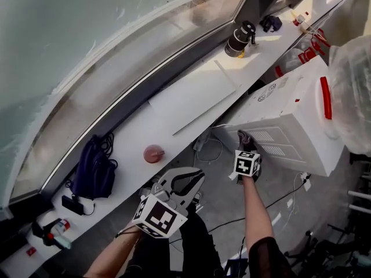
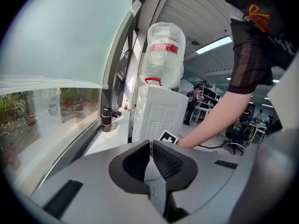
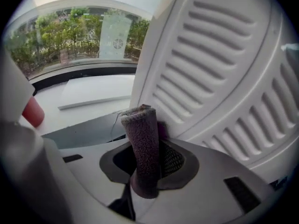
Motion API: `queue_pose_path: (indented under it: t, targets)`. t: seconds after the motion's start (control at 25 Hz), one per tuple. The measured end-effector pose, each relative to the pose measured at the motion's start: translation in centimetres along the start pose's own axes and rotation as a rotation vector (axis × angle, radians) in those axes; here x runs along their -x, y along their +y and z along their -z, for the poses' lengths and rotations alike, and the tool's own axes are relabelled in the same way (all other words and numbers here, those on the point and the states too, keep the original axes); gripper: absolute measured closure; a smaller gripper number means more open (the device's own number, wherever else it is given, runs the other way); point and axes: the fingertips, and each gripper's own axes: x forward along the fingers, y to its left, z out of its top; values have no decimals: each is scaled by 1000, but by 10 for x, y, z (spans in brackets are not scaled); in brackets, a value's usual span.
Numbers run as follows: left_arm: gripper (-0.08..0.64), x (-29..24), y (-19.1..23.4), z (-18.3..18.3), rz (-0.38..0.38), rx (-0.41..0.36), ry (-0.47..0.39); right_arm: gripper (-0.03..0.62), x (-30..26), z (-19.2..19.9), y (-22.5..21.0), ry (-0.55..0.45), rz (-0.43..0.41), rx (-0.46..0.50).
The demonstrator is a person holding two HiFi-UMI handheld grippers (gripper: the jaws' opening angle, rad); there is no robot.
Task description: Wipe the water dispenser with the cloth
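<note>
The white water dispenser [image 1: 290,114] stands at the right with a clear bottle [image 1: 353,91] on top; in the left gripper view, the dispenser [image 2: 156,113] is ahead with the bottle [image 2: 163,55] above it. My right gripper [image 1: 246,146] is shut on a dark folded cloth [image 3: 144,143]. The cloth [image 1: 244,138] is pressed against the dispenser's vented side panel [image 3: 224,78]. My left gripper [image 1: 194,181] hangs lower left, away from the dispenser. Its jaws meet at the tips, shut [image 2: 151,146] on nothing.
A long white window ledge [image 1: 133,135] runs along the glass. On it are a dark flask [image 1: 240,38], a flat white board [image 1: 191,94], a red round object [image 1: 153,153] and a dark blue bag [image 1: 93,169]. Cables [image 1: 290,198] lie on the floor below the dispenser.
</note>
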Motion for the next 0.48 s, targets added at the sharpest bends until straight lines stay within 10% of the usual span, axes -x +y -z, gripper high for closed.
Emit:
queue_pose_path:
  t: [0.24, 0.48]
  targets:
    - [529, -3, 5, 10, -12, 3, 8, 489, -30, 32, 6, 105, -23, -100]
    - [529, 5, 3, 7, -27, 18, 41, 489, 27, 13, 20, -27, -120, -44]
